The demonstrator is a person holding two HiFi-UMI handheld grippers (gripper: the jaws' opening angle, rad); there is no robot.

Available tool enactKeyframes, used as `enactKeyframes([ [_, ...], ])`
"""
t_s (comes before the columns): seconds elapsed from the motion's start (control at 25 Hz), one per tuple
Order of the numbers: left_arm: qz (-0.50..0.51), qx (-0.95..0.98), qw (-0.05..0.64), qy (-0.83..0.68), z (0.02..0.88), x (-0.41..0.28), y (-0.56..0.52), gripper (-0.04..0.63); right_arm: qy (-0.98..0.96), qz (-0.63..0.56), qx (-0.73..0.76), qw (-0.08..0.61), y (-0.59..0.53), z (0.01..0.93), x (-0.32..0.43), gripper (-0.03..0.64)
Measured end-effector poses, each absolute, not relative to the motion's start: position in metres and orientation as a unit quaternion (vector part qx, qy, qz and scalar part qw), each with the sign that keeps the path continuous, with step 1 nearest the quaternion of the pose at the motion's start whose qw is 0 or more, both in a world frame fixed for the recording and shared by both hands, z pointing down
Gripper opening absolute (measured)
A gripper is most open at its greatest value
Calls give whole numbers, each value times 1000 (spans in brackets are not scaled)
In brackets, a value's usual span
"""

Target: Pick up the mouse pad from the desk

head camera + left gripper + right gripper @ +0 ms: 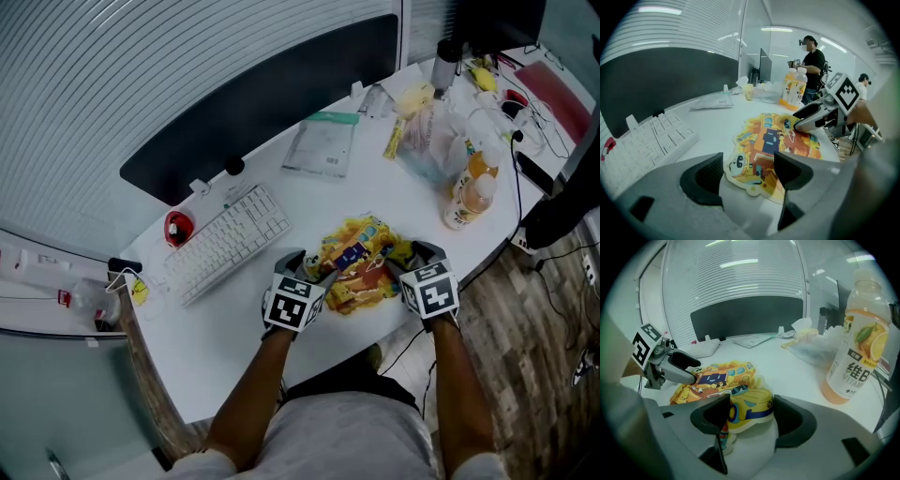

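Mouse pad [361, 262] near the desk's [234, 328] front edge. Left gripper [305, 265] and right gripper [413, 260] flank it, jaws spread, pad edges between them, unpinched.

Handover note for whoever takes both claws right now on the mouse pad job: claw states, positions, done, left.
Left claw: open, the mouse pad has its left edge between the jaws, ungripped.
Right claw: open, the pad's humped right edge between its jaws, ungripped.
The mouse pad lies on the desk, right of the keyboard.
Done: both claws placed at the pad.
Left: close on it and lift.
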State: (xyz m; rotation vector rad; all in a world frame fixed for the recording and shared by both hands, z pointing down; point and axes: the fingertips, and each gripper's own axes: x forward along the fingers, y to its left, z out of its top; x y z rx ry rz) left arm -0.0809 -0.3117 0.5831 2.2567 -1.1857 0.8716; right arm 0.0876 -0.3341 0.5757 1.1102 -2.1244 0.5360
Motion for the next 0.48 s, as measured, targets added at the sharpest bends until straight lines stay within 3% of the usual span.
enactKeyframes([
  [0.24, 315, 821, 222, -422, 583, -80, -312, 336, -834, 216, 407, 304, -325, 567, 80, 190],
  [0.48, 318, 853, 202, -361, 578, -77, -308, 335, -892, 148, 349, 246, -310, 538, 68, 116],
])
